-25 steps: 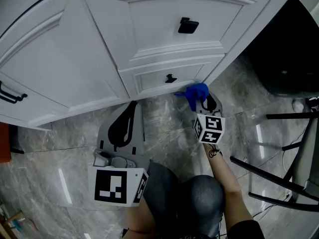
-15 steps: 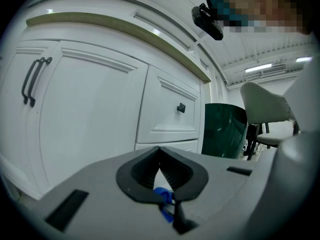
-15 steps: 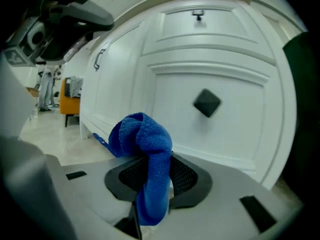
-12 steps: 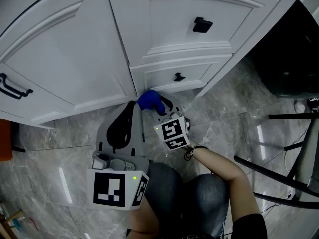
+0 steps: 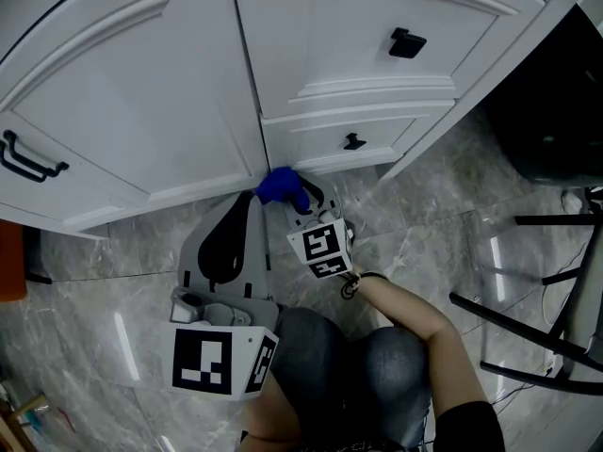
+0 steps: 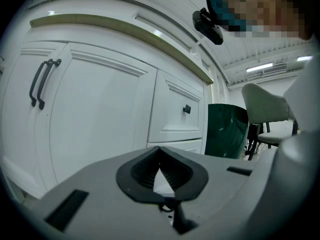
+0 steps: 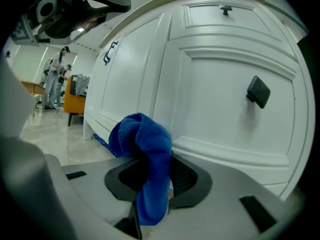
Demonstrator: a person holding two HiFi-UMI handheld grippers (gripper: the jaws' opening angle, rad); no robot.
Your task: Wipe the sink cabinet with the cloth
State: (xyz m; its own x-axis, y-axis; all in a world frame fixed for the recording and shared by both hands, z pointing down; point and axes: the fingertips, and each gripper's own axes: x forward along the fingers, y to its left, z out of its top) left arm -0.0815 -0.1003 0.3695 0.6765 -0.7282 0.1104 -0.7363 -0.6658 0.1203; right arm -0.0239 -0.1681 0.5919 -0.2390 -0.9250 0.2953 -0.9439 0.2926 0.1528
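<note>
Right gripper (image 5: 300, 201) had slid left along the cabinet (image 5: 141, 92) base since a second before, from under the small drawer to the seam by the big door. It barely shifted in the last half second. Cabinet was plain white, with no brand or writing readable on it. Left gripper (image 5: 247, 211) sat idle low over the floor, jaws together, nothing in them. Right jaws were clamped on the blue cloth (image 5: 279, 186), its wad at the bottom rail, apparently in contact.

Risks, my read:
- Cloth was held by a narrow fold, so a hard drag could pull it out.
- Wad was small, so bare jaw plastic could scrape the paint.
- Drawer knob (image 5: 354, 142) could snag the cloth on an upward pass.

Only print was the square markers (image 5: 323, 246) on the cubes.
</note>
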